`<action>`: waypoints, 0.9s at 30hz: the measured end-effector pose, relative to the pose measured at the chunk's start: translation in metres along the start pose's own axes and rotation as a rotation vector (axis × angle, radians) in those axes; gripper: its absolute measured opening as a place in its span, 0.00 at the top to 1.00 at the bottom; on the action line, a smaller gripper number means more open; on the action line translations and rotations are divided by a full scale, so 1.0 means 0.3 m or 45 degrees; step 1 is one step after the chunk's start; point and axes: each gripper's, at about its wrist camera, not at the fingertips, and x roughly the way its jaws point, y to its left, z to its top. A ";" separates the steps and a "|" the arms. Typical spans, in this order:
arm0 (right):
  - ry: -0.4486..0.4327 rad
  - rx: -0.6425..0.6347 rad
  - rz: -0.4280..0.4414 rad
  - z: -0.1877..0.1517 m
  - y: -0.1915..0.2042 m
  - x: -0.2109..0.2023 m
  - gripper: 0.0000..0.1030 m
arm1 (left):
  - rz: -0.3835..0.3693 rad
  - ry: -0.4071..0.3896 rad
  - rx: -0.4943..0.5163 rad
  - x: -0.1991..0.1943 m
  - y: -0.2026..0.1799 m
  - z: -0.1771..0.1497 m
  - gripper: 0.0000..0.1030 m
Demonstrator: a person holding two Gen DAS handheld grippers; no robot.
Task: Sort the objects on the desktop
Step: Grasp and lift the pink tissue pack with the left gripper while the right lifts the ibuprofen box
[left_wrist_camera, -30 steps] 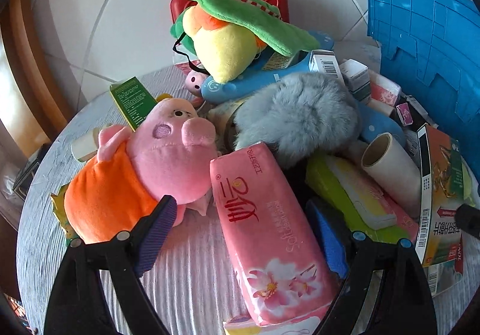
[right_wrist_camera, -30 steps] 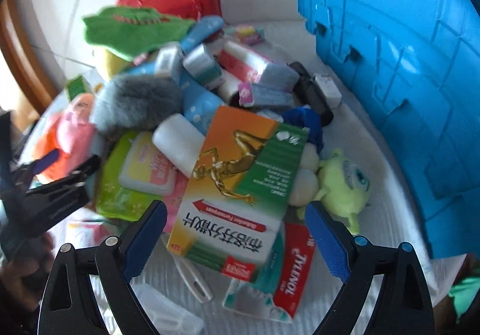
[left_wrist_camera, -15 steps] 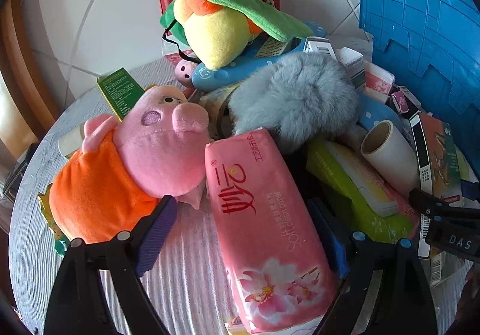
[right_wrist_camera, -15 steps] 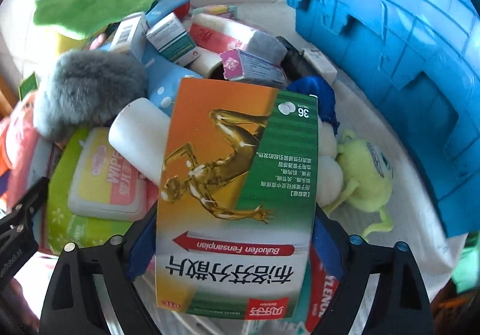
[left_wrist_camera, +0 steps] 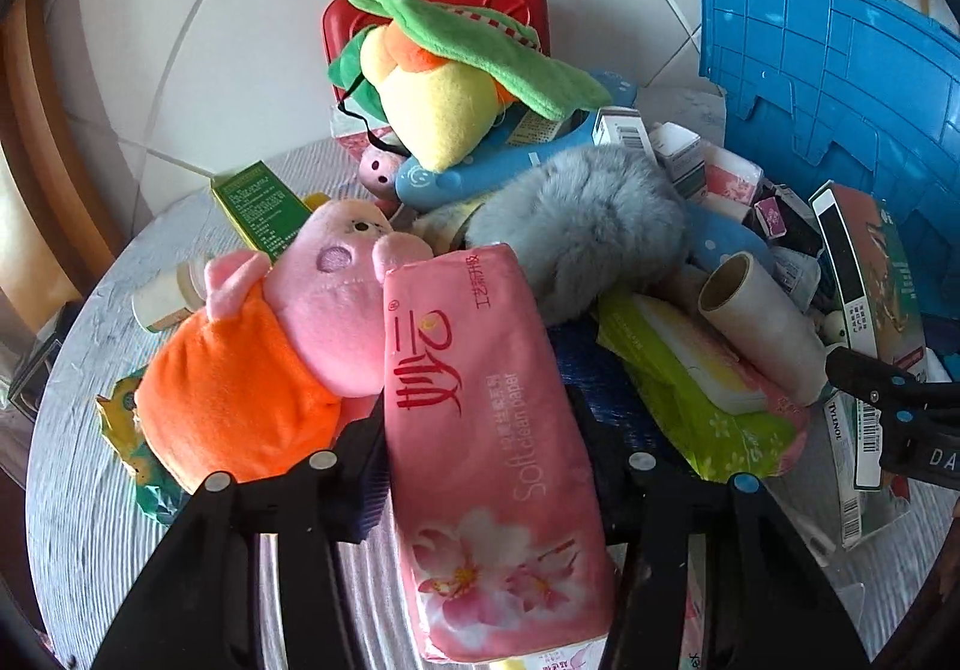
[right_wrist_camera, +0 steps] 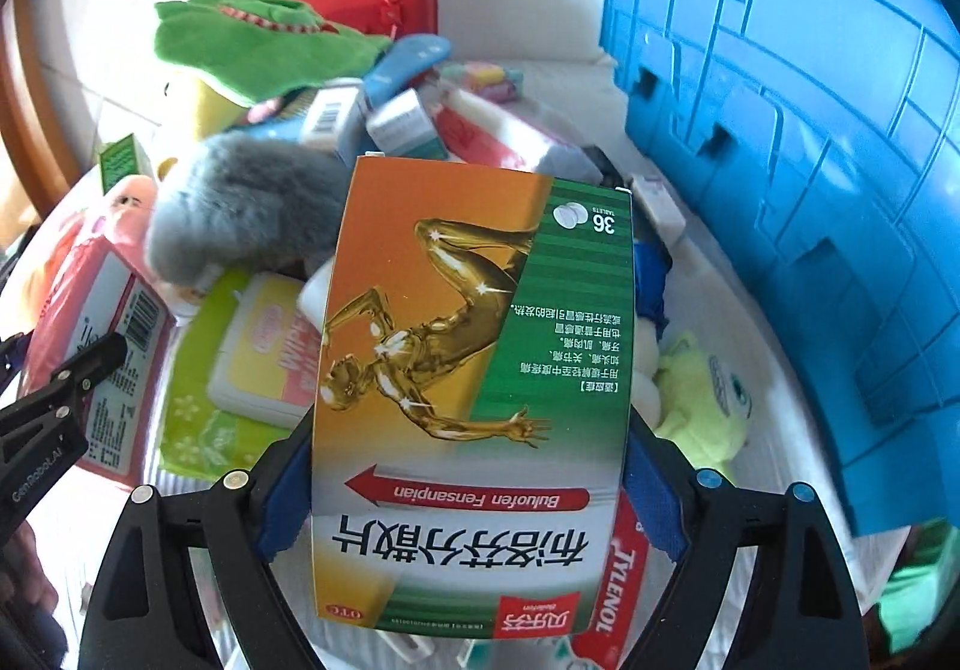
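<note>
Left gripper (left_wrist_camera: pixel 480 460): my jaws are closing on the pink tissue pack (left_wrist_camera: pixel 480 430), both pads against its soft, crinkly plastic sides.
Tissue pack: a long pillow-shaped wrapper printed with blossoms, lying lengthwise toward me, its far end beside the pink pig plush (left_wrist_camera: pixel 312 310).
Right gripper (right_wrist_camera: pixel 471 496): my jaws stand wide around the ibuprofen carton (right_wrist_camera: pixel 474 382), blue pads touching both long edges; I hold it.
Carton: flat glossy cardboard, orange and green, with a golden running figure; it is tilted up over the heap.
Heap: fluffy grey fur ball (left_wrist_camera: pixel 576 238), a cardboard tube (left_wrist_camera: pixel 762 322), a slick green wipes pouch (left_wrist_camera: pixel 696 394), a fuzzy lime monster plush (right_wrist_camera: pixel 702 400).
Desk (left_wrist_camera: pixel 84 430): round, covered by a ribbed pale cloth.
Crate (right_wrist_camera: pixel 780 142): rigid blue ribbed plastic, at the right.
</note>
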 end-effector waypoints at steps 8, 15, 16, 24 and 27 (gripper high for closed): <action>-0.094 -0.013 0.032 0.056 -0.006 -0.140 0.14 | 0.004 -0.140 0.039 -0.166 -0.039 0.096 0.51; -0.242 0.003 0.045 0.122 -0.053 -0.364 0.14 | -0.022 -0.308 0.074 -0.368 -0.116 0.232 0.51; -0.275 0.010 0.050 0.133 -0.072 -0.411 0.14 | -0.028 -0.335 0.079 -0.400 -0.133 0.256 0.51; -0.546 0.041 -0.003 0.211 -0.337 -0.801 0.14 | -0.136 -0.567 0.136 -0.678 -0.367 0.439 0.51; -0.638 0.058 -0.017 0.232 -0.496 -0.934 0.14 | -0.173 -0.655 0.153 -0.775 -0.497 0.505 0.51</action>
